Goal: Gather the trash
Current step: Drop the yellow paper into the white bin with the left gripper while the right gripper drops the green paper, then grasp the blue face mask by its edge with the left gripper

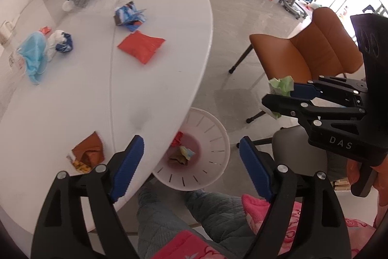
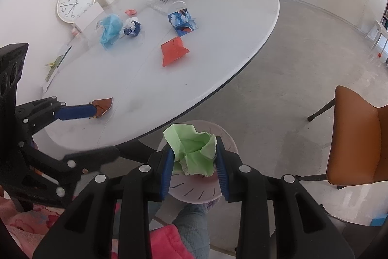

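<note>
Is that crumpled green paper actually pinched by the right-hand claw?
Touching. In the right wrist view the right gripper has its jaws pressed against both sides of the green paper, which bulges up between them above the white bin.

The left gripper (image 1: 191, 159) points steeply down, its blue fingers (image 1: 127, 168) spread wide with nothing between them. In the right wrist view it enters from nine o'clock, one blue finger stretched toward three o'clock. The right gripper (image 2: 195, 162) also tilts steeply down, its jaws pressed onto a crumpled green paper (image 2: 194, 152) held between the blue pads (image 2: 167, 171). In the left wrist view it comes in from three o'clock, with part of the person's hand (image 1: 380, 176) wrapped round its handle. Legs in quilted trousers (image 1: 213, 213) show at six o'clock.
</note>
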{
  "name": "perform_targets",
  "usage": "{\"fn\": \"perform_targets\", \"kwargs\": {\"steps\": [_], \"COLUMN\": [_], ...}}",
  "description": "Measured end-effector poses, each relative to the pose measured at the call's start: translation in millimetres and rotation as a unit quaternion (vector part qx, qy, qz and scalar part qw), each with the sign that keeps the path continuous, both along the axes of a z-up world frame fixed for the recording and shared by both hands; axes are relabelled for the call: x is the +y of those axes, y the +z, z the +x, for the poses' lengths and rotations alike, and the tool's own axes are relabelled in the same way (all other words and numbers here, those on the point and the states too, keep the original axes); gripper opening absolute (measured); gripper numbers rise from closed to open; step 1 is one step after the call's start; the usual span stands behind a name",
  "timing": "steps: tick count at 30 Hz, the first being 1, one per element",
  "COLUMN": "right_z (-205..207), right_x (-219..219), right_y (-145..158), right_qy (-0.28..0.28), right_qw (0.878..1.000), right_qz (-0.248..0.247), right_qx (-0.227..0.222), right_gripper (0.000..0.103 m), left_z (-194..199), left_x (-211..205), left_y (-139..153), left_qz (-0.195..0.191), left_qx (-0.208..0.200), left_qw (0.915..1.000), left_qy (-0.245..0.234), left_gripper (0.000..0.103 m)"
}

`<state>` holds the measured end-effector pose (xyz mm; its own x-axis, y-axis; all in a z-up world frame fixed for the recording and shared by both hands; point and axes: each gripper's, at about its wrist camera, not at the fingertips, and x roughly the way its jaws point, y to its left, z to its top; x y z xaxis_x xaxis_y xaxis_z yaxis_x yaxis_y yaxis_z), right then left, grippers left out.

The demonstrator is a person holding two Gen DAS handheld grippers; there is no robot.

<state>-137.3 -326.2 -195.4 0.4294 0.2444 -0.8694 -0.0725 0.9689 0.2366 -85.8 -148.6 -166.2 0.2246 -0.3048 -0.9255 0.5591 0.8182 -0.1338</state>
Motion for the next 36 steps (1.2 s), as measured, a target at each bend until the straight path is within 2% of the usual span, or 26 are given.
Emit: {"fn": "perform_targets", "kwargs": {"steps": [8,11,13,17,18,24,29,36], "right_z": [0,-2,-2,-2,-2,10,26,63], "right_x": [18,29,36,45,46,46,53,79], "right_y": [-13,-23,-29,-34,-33,-16,13,45], "right_qy": [0.031,0.045,0.054,0.060,0.060,0.050,0.040,0.045], "right_qw": [0.999,0.999,0.998,0.997,0.997,0.999,0.999,0.997], "right_qz": [0.005,0.008,0.007,-0.005,-0.005,-0.003,-0.003,0.000], "right_qx": [0.014,0.027,0.036,0.041,0.040,0.016,-0.024,-0.059], "right_gripper": [0.034,0.036,0.044,0.074,0.075,0.083,0.098,0.101], "left_z": [15,22,25,31,32,38,47,80], "left_x": [44,67,80,104,109,132,148,172], "left_y": [16,21,23,23,22,28,43,57], "left_qz": [0.012,0.014,0.017,0.025,0.026,0.029,0.025,0.021], "left_qx": [-0.020,-0.025,-0.031,-0.029,-0.029,-0.034,-0.053,-0.065], "left_qw": [0.9981,0.9960,0.9941,0.9898,0.9889,0.9826,0.9758,0.9682], "left_qy": [0.056,0.085,0.103,0.137,0.144,0.180,0.210,0.241], "left_gripper": [0.078,0.083,0.085,0.085,0.085,0.085,0.085,0.085]}}
